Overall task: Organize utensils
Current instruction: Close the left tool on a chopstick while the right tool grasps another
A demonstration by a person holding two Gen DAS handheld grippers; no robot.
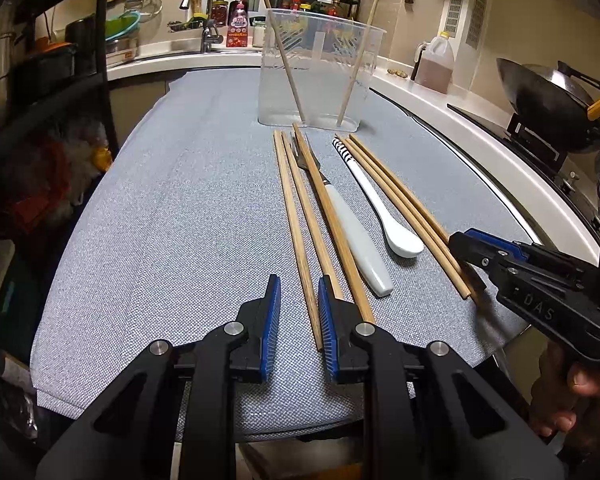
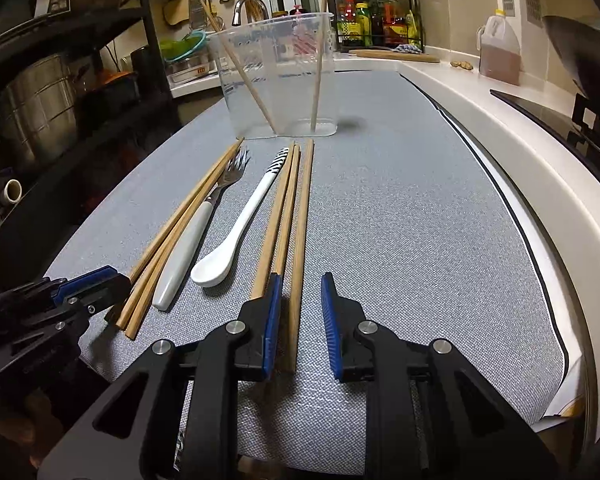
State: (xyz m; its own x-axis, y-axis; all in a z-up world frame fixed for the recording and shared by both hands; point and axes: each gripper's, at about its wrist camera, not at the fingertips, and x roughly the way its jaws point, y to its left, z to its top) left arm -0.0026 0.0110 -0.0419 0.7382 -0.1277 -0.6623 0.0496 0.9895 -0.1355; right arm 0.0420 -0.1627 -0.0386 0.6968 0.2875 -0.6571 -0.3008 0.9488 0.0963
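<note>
— Left hand-held gripper [image 1: 299, 312]: I see it slightly parted around a chopstick [image 1: 300, 240], pads not pressing. Right hand-held gripper [image 2: 302, 312] likewise, around another chopstick [image 2: 300, 240].

— Which way do they lie?

— Lengthwise on the table [image 1: 160, 220], far ends toward the clear holder [image 1: 320, 76]. Fork [image 1: 340, 220] and spoon [image 1: 384, 208] run alongside, between the chopsticks. I read "DAS" on the right one's body.
</note>
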